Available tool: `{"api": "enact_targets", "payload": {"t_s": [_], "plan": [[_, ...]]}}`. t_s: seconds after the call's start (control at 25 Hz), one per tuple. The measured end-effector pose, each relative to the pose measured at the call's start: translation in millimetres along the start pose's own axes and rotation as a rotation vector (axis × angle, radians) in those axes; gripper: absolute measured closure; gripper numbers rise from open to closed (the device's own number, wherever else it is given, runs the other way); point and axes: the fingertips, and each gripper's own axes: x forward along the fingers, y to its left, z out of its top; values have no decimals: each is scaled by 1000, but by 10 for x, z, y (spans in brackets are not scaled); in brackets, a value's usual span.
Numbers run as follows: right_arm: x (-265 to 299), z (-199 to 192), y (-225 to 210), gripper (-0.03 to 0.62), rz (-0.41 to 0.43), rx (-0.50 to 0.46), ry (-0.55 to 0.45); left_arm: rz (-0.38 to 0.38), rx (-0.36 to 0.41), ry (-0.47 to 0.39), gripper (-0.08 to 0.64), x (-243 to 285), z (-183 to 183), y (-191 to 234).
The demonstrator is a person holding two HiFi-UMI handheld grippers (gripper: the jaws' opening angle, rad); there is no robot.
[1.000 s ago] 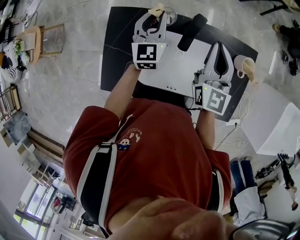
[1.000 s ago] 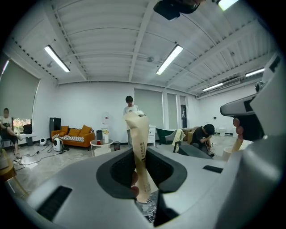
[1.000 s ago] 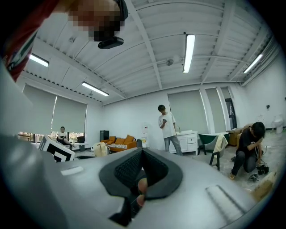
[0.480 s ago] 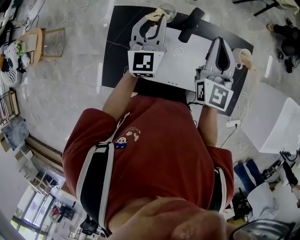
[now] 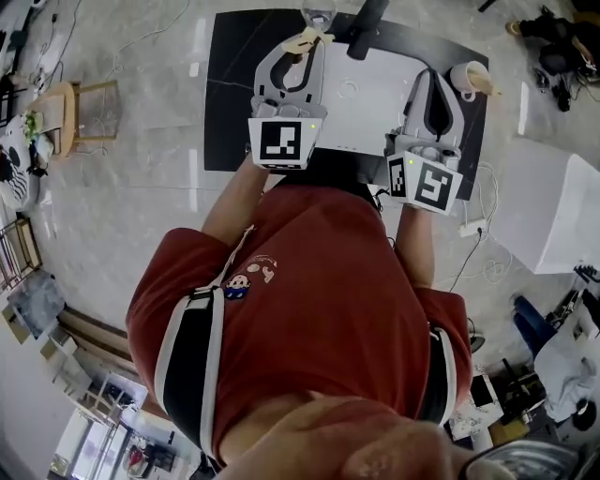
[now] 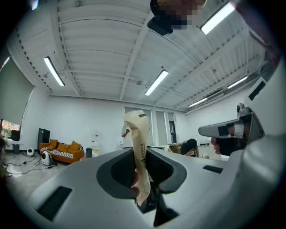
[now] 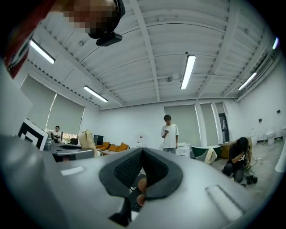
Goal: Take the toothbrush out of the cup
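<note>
My left gripper [image 5: 302, 45] is shut on a toothbrush in a beige paper wrapper [image 5: 307, 38], held level above the table's far edge. In the left gripper view the wrapped toothbrush [image 6: 139, 138] stands upright, pinched between the jaws of the left gripper [image 6: 142, 157], its top sticking out above them. A clear glass cup [image 5: 317, 14] stands just beyond it, apart from the wrapper. My right gripper [image 5: 433, 79] is shut with nothing in it, and the right gripper [image 7: 142, 155] shows its pads pressed together. It hovers to the right, over the white board [image 5: 370, 98].
The black table [image 5: 230, 94] carries the white board, a long black object [image 5: 362, 17] at the far edge and a white mug [image 5: 466, 77] with a beige item at the right. A white box [image 5: 539, 206] stands on the floor to the right. People are in the room beyond.
Both grippers have risen and come nearer to the camera. The left one still holds the wrapped toothbrush, which now sits a little clear of the glass cup.
</note>
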Motion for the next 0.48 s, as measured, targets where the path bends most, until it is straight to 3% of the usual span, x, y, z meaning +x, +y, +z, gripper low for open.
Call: {"api": "enact_targets", "payload": {"t_s": [0.48], "plan": [[-652,107,-69,582,-155,-41,7,-167,-31,-25,495,-268,81,-467]]}}
